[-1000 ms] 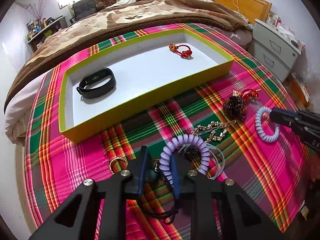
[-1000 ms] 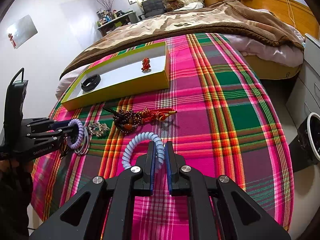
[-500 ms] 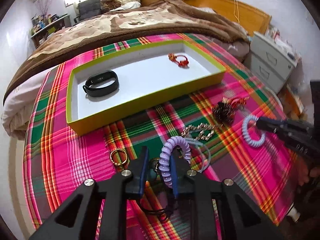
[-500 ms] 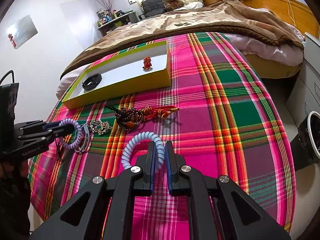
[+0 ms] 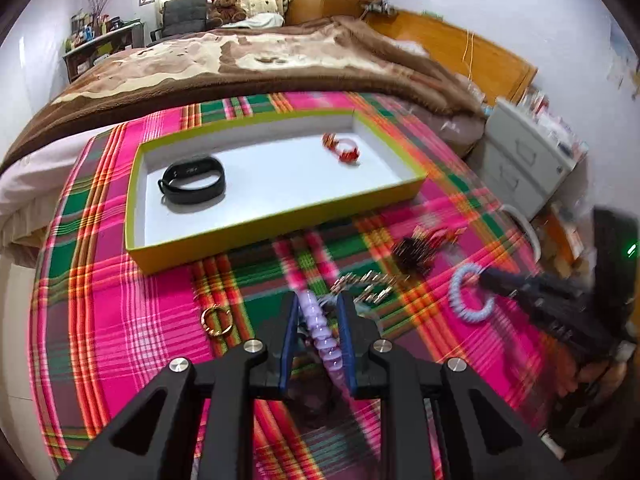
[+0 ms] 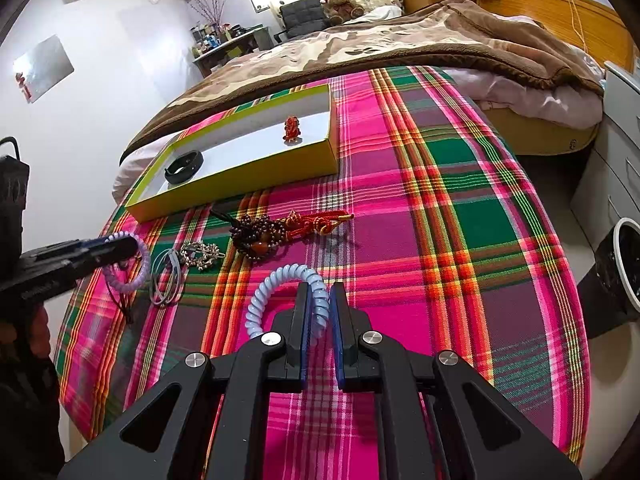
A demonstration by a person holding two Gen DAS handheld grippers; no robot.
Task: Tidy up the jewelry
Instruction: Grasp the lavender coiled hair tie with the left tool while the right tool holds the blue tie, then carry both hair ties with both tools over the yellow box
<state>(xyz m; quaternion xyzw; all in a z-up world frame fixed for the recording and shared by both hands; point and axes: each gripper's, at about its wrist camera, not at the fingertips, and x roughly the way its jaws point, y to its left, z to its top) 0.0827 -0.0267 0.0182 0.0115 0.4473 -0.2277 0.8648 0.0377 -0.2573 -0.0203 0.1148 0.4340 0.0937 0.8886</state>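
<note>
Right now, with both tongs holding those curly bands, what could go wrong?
The purple coil band sits off-centre in the left tongs, against one finger; it might slip out before reaching the yellow-green tray.

Thin hair ties lie beside that band and may snag and get dragged along.

The right tongs pinch only one side of the blue coil band, so it could swing when lifted.

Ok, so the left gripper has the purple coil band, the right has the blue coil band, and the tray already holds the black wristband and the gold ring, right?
Not quite: the gold ring lies on the plaid cloth, outside the tray, as the left wrist view shows. The tray holds the black wristband and a red knotted bracelet. The rest is right.
</note>
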